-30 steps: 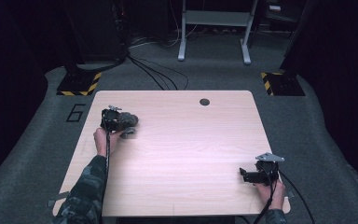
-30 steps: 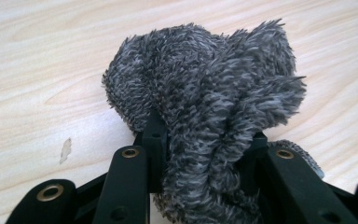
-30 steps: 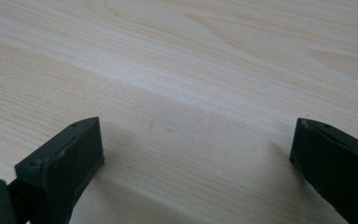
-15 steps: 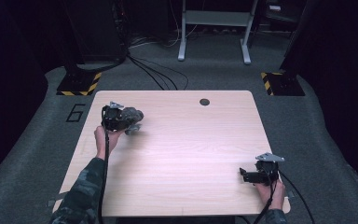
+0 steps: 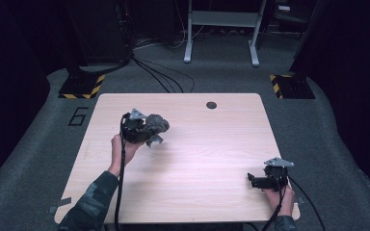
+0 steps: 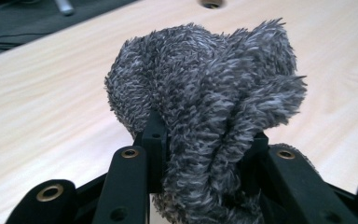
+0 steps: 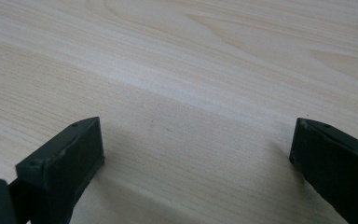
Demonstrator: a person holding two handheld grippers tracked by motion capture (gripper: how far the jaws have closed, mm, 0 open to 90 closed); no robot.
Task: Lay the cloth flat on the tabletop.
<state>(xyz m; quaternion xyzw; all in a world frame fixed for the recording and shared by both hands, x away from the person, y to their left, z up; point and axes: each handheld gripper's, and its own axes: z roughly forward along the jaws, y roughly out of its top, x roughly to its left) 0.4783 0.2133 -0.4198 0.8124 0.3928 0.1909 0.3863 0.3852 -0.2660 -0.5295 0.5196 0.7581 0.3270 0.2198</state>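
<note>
Cloth [image 6: 205, 98], grey and shaggy, bunches into thick folds.

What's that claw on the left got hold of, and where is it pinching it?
The left claw pinches a fluffy grey cloth around a bunched fold near its lower middle, lifted off the wooden table. The right claw is open, holding nothing.

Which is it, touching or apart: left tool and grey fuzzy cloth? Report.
Touching. The left gripper view shows the left tool with both jaws pressed into the grey fuzzy cloth.
</note>
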